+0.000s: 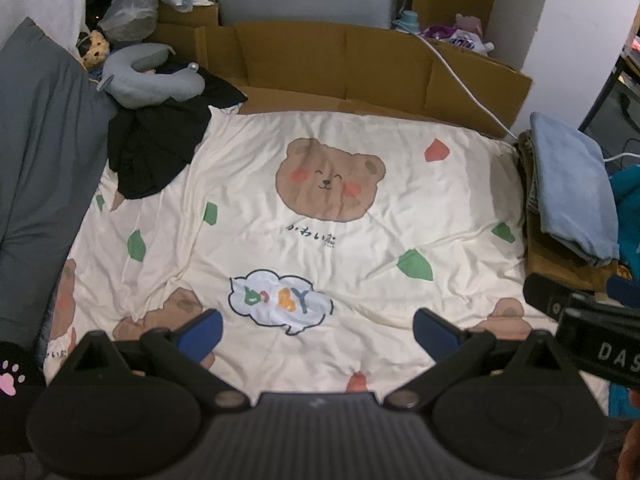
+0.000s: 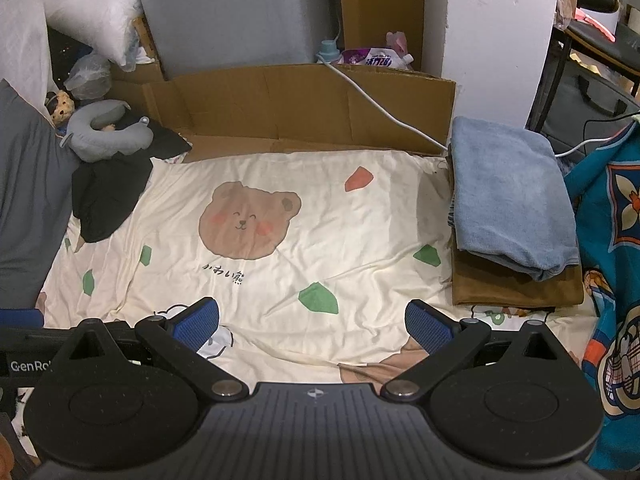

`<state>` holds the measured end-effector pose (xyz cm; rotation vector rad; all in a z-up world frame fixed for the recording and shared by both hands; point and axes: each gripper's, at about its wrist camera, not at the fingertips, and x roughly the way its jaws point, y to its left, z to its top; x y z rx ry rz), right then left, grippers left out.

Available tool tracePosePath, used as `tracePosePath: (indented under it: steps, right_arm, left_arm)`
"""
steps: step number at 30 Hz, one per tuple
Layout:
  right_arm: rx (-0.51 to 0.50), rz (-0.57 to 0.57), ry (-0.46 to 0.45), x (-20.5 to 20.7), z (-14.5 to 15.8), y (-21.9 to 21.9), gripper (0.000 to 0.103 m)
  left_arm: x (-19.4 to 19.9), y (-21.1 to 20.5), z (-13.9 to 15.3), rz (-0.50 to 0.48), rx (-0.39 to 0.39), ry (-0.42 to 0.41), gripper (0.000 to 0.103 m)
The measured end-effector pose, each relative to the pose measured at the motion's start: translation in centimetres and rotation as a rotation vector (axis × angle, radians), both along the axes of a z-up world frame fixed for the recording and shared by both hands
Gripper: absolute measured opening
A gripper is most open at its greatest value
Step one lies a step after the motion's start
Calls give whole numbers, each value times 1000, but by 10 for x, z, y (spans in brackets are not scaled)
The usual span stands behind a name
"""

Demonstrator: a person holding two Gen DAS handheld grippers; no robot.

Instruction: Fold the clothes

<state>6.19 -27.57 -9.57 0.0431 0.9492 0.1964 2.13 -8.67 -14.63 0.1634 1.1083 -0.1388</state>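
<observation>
A black garment [image 1: 156, 148] [image 2: 108, 196] lies crumpled at the far left of the cream bear-print sheet [image 1: 320, 240] [image 2: 280, 248]. On the right edge sits a stack of folded clothes, a light blue piece [image 1: 568, 188] [image 2: 508, 192] on top of a brown one [image 2: 516, 284]. My left gripper [image 1: 318, 332] hovers open over the near part of the sheet, nothing between its blue pads. My right gripper [image 2: 312, 326] is also open and empty, above the sheet's near edge. The right gripper's black body [image 1: 592, 332] shows at the right of the left wrist view.
A grey neck pillow [image 1: 148, 76] [image 2: 106, 130] rests on the black garment's far end. Cardboard panels [image 1: 360, 64] [image 2: 312, 104] wall off the back, with a white cable [image 2: 380, 108] draped over them. A grey cushion [image 1: 36, 152] borders the left. A teal patterned cloth [image 2: 612, 264] hangs at the right.
</observation>
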Motion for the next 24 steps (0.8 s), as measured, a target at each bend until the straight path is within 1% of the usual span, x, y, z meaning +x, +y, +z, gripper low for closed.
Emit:
tracePosePath:
  steps: [10, 15, 24]
  right_arm:
    - [6, -2, -4, 0, 0, -1, 102]
    - [10, -9, -7, 2, 1, -2, 102]
    - [7, -12, -10, 2, 2, -3, 102]
  left_arm:
    - [2, 0, 2, -11, -2, 1, 102]
    - [2, -2, 4, -14, 1, -19, 102]
    - [1, -5, 3, -12, 5, -20, 102]
